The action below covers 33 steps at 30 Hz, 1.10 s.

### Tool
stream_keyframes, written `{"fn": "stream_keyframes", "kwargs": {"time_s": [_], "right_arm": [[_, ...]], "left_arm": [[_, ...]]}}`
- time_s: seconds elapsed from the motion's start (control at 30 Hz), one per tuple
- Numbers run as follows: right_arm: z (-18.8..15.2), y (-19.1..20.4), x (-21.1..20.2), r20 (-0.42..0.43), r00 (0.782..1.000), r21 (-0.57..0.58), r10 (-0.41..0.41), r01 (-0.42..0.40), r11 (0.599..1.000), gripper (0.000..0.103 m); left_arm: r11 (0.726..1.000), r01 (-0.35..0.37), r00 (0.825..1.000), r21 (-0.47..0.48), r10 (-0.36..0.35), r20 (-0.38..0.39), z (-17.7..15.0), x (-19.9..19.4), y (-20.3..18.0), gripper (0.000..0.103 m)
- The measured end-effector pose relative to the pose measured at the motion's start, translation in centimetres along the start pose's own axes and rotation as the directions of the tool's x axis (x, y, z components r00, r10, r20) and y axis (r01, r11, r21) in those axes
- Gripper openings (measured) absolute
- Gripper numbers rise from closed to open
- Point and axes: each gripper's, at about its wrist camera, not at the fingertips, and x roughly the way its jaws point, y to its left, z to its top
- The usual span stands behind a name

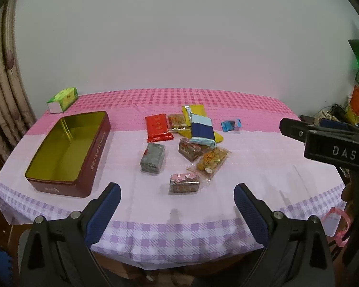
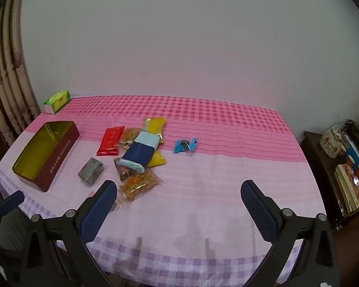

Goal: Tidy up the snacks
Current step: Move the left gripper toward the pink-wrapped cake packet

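An open maroon tin (image 1: 93,157) (image 2: 57,157) with a gold inside stands empty at the table's left. Snacks lie in a loose heap mid-table: a red packet (image 1: 158,128) (image 2: 110,140), a grey block (image 1: 153,159) (image 2: 91,171), a blue-and-pale-blue pack (image 1: 202,131) (image 2: 141,151) on a yellow pouch (image 1: 197,110) (image 2: 155,125), orange clear bags (image 1: 211,160) (image 2: 139,184), a small pink box (image 1: 184,183) and a blue wrapper (image 1: 231,125) (image 2: 185,145). My left gripper (image 1: 177,201) hangs open above the near edge. My right gripper (image 2: 179,198) is open too, holding nothing.
A green tissue box (image 1: 63,99) (image 2: 57,101) sits at the far left corner by a curtain. A dark side table (image 2: 323,167) with a teapot, cups and books stands to the right. The pink checked tablecloth (image 2: 227,167) is bare on its right half.
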Motion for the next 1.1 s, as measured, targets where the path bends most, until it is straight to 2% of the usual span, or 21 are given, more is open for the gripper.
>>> {"fn": "stream_keyframes", "kwargs": {"time_s": [0.17,0.6,0.83,1.1], "right_arm": [[0.0,0.1,0.2,-0.002,1.000,0.006,-0.001,0.001,1.000,0.103],[-0.1,-0.1,-0.2,0.001,1.000,0.008,0.006,-0.006,1.000,0.103],[-0.2,-0.1,0.3,-0.016,1.000,0.014,0.000,0.001,1.000,0.103],[-0.7,-0.8,2.1,-0.059,0.998,0.013,-0.006,0.007,1.000,0.103]], "left_arm": [[1.000,0.018,1.000,0.000,-0.018,-0.002,-0.2,0.2,-0.3,0.097],[1.000,0.011,1.000,0.009,-0.011,-0.003,-0.2,-0.1,-0.2,0.097],[1.000,0.017,0.997,0.027,-0.015,-0.075,-2.3,3.5,0.3,0.097],[1.000,0.007,0.992,-0.025,-0.010,-0.123,-2.5,7.2,1.3,0.097]]}}
